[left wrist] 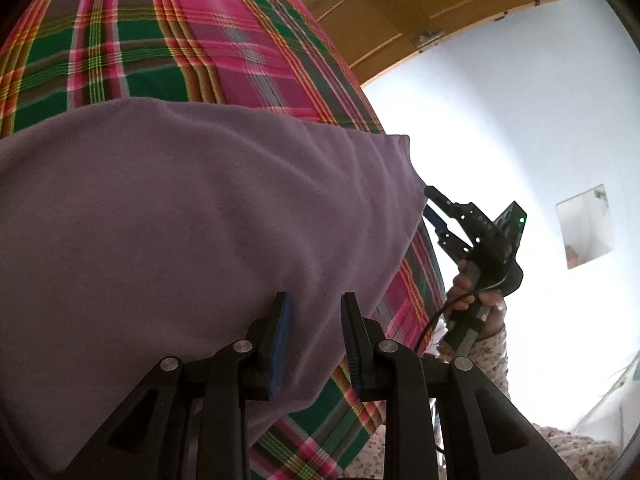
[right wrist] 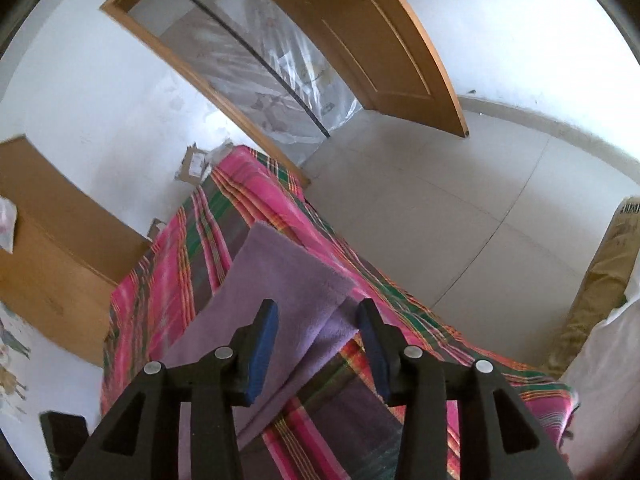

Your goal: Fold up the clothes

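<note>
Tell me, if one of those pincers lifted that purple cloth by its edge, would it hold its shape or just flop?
Probably flop: the purple cloth already drapes softly over the plaid bedcover and folds on itself. Its fuzzy, fleece-like surface suggests it is light and unlikely to slip from the blue pads. Pushed, it would likely bunch rather than slide flat.

The purple fleece garment (left wrist: 192, 216) runs off the left wrist view's left and bottom edges, covering much of the pink-and-green plaid bedspread (left wrist: 160, 36). Its near end hides behind the right gripper (right wrist: 316, 332).
</note>
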The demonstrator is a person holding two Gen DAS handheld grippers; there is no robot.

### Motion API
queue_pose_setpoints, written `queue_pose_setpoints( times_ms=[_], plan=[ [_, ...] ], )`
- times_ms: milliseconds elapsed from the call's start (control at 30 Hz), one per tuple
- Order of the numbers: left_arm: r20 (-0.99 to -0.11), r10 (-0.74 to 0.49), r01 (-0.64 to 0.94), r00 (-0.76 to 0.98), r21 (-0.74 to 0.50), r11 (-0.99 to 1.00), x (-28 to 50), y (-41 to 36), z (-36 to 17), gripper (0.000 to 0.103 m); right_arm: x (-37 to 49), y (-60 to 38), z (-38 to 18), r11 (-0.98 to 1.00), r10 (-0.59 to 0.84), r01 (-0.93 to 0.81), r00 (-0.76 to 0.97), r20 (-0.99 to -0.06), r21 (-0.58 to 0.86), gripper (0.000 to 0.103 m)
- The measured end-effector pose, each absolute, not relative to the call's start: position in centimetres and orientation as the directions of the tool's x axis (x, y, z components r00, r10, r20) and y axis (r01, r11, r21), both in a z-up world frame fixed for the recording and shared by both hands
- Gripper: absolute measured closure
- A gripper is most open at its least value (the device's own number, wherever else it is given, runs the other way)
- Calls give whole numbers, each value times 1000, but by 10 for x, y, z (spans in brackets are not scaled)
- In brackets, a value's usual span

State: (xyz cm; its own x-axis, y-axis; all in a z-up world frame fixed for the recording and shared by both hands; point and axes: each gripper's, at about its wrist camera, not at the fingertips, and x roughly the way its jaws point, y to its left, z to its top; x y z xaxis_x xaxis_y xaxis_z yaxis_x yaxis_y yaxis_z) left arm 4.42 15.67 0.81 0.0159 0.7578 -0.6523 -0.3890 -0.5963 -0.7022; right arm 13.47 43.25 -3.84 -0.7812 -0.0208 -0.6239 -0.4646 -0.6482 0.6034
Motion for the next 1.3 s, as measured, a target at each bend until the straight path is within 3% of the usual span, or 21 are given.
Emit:
queue_pose_setpoints(
  times_ms=[33, 67, 100, 700, 967, 1300],
  plan=[
    [-652, 758, -389, 17, -702, -596, 45, 158, 8, 77, 137, 434, -38, -646, -12, -470, -782, -623, 602, 76],
    [-651, 759, -387, 17, -704, -596, 46, 158, 8, 77, 139, 436, -38, -644, -3, -475, -783, -622, 600, 95],
    [-649, 760, -385, 17, -706, -594, 47, 158, 8, 77, 140, 436, -38, -644, 0, -476, -783, -622, 599, 96],
    [-641, 766, -395, 46, -717, -575, 48, 163, 7, 77, 152, 432, -34, -679, 43, -469, -793, -607, 565, 97],
    [-640, 767, -384, 50, -721, -576, 45, 167, 7, 77, 145, 394, 8, -822, 33, -334, -836, -547, 461, 97],
    [-628, 776, -362, 57, -737, -570, 41, 165, 4, 77, 133, 322, 37, -924, -78, -129, -859, -507, 360, 97]
  ],
)
